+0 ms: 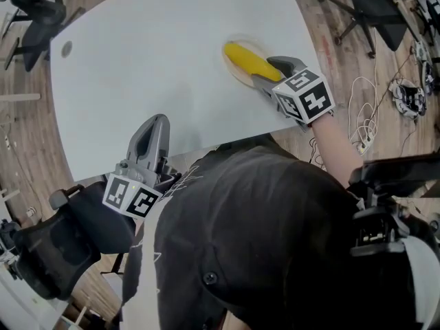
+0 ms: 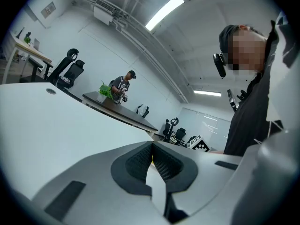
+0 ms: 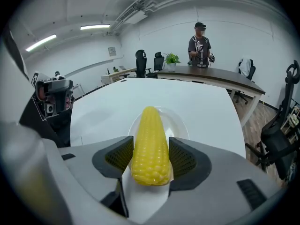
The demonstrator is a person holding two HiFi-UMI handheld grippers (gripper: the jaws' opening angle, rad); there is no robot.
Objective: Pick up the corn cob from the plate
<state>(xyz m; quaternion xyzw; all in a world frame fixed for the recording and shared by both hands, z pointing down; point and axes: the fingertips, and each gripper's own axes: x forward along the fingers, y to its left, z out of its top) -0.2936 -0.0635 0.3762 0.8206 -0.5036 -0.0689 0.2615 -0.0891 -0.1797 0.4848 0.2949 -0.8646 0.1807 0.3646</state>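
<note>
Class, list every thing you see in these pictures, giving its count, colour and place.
Whole husked corn cob: one, yellow, lying on the plate.
Round shallow plate: one, pale, on the table's far right part.
Large rounded table: one, white, before the person.
Office chairs: several, black, around the table.
Potted plant: one, green, on a dark desk behind.
Left gripper: one, grey, shut, at the table's near edge.
Right gripper: one, grey, open, fingers either side of the cob.

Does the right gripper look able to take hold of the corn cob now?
Probably yes. The right gripper has its jaws open on both sides of the corn cob on the plate; nothing else is in the way.
</note>
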